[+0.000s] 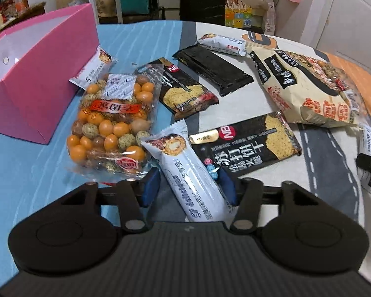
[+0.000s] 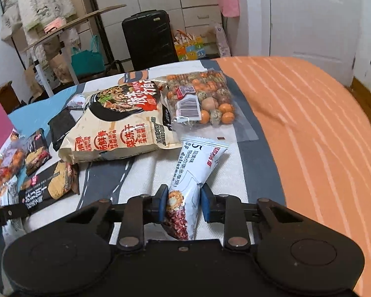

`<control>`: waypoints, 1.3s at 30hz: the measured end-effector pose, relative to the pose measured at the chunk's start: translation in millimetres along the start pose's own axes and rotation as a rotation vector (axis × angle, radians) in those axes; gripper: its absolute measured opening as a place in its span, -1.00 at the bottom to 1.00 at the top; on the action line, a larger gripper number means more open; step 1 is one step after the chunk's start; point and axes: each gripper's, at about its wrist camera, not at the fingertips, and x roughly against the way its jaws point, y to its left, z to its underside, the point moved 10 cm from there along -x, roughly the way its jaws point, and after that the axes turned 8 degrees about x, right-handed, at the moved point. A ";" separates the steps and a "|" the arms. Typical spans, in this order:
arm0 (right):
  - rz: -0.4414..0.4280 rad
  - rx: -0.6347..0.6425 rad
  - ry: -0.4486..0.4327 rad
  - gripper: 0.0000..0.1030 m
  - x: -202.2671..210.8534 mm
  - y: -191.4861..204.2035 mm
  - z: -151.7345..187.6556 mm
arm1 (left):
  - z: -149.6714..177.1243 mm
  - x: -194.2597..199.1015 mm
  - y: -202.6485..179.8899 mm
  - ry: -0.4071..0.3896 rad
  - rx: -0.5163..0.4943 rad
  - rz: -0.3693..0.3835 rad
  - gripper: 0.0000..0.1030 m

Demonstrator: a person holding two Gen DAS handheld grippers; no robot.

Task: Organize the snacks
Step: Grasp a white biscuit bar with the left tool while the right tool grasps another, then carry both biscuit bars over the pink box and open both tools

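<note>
Your left gripper (image 1: 189, 186) has a white snack bar (image 1: 185, 173) lying slantwise between its blue pads (image 1: 228, 189); the right pad touches the wrapper, the left pad stands just clear, so the grip is not fully closed on it. Your right gripper (image 2: 183, 204) pinches a second white snack bar (image 2: 193, 185) near its printed end, both pads pressed against the wrapper, the rest of the bar reaching away over the table (image 2: 309, 136). Just beyond the left gripper lie a clear bag of coated nuts (image 1: 111, 126) to the left and a black cracker pack (image 1: 244, 143) to the right. Farther off sit a large cream bag (image 1: 306, 86) and a pink box (image 1: 37, 79), well apart from both grippers.
</note>
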 end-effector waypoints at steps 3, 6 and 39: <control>0.006 0.022 -0.008 -0.43 6.0 2.1 1.3 | 2.8 6.7 2.0 0.015 0.014 0.006 -0.31; 0.011 0.041 -0.022 -0.44 18.5 0.9 5.5 | 4.5 16.4 2.3 -0.010 -0.030 0.012 -0.34; -0.601 0.443 0.175 -0.44 109.8 182.4 -31.1 | -29.9 138.6 77.3 0.153 -0.015 0.076 -0.47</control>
